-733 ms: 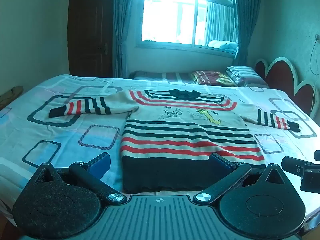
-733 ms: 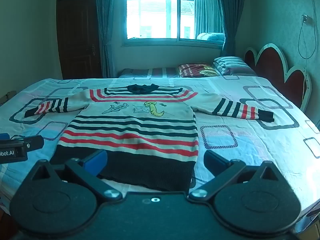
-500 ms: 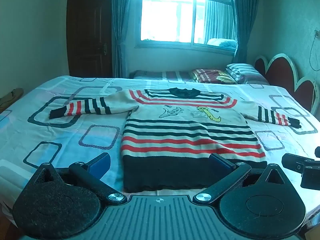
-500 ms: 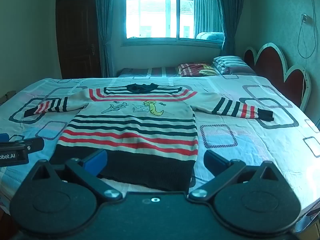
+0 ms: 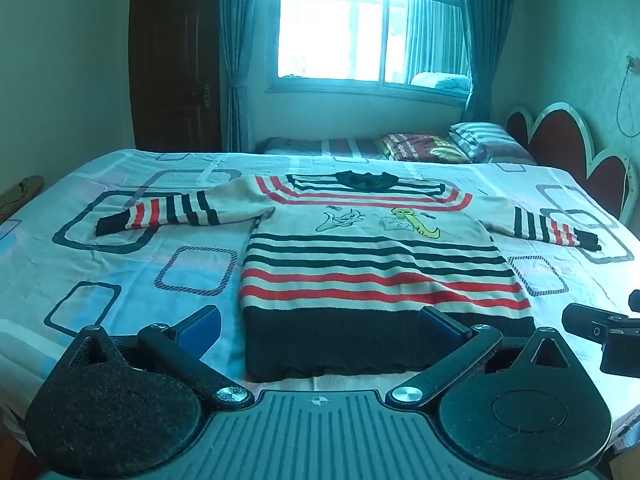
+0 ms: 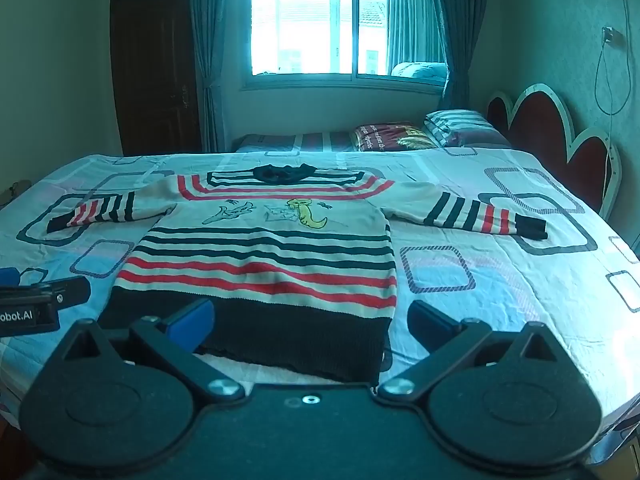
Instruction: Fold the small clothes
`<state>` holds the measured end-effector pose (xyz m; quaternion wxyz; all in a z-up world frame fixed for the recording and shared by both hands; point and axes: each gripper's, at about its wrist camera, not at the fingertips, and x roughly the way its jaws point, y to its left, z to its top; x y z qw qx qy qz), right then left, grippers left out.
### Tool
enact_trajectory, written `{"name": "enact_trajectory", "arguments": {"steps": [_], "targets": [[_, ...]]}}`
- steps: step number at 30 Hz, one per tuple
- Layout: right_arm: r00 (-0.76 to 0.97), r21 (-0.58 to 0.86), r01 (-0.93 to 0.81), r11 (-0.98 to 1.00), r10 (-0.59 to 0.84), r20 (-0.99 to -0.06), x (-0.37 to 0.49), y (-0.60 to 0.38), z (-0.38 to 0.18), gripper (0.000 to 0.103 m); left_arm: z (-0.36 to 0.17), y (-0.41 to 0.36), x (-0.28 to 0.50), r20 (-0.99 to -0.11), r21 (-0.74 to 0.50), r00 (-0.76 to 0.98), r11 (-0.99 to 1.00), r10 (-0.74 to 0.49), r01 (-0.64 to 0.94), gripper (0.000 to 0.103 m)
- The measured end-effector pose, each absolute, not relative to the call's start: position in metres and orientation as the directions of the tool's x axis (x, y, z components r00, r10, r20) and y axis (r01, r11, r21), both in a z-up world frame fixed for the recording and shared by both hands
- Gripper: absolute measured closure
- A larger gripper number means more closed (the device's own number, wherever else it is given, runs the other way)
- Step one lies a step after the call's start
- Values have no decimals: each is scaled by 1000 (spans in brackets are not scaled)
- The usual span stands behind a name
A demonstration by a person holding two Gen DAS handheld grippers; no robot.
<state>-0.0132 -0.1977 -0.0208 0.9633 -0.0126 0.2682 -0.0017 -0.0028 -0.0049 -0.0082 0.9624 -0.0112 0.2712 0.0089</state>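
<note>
A small striped sweater (image 5: 372, 264) (image 6: 264, 256) lies flat, face up, on the bed, both sleeves spread out, its dark hem nearest me. My left gripper (image 5: 320, 326) hovers open just short of the hem's left half, with nothing between its blue pads. My right gripper (image 6: 310, 322) is open over the hem's right half, also holding nothing. The right gripper's black tip (image 5: 592, 326) shows at the right edge of the left wrist view. In the right wrist view the left gripper's tip (image 6: 44, 300) shows at the left edge.
The bed (image 5: 100, 264) has a pale sheet printed with rounded squares. Pillows and a folded blanket (image 5: 452, 144) lie at the far end by a red scalloped headboard (image 6: 560, 132). A window (image 6: 344, 28) with curtains and a dark door (image 5: 176, 64) stand beyond.
Both views have shifted only slightly; the sweater sits a touch lower and nearer. Both grippers stay open and empty.
</note>
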Motion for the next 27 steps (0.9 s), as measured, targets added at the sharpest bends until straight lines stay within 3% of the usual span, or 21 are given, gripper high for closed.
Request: {"name": "enact_trajectory", "arguments": {"steps": [27], "targets": [[859,-30,16,999,-29,-511,-14,-196,-18,0,-5,-2,-1,-519,-5,855,1000,7,-11,0]]}}
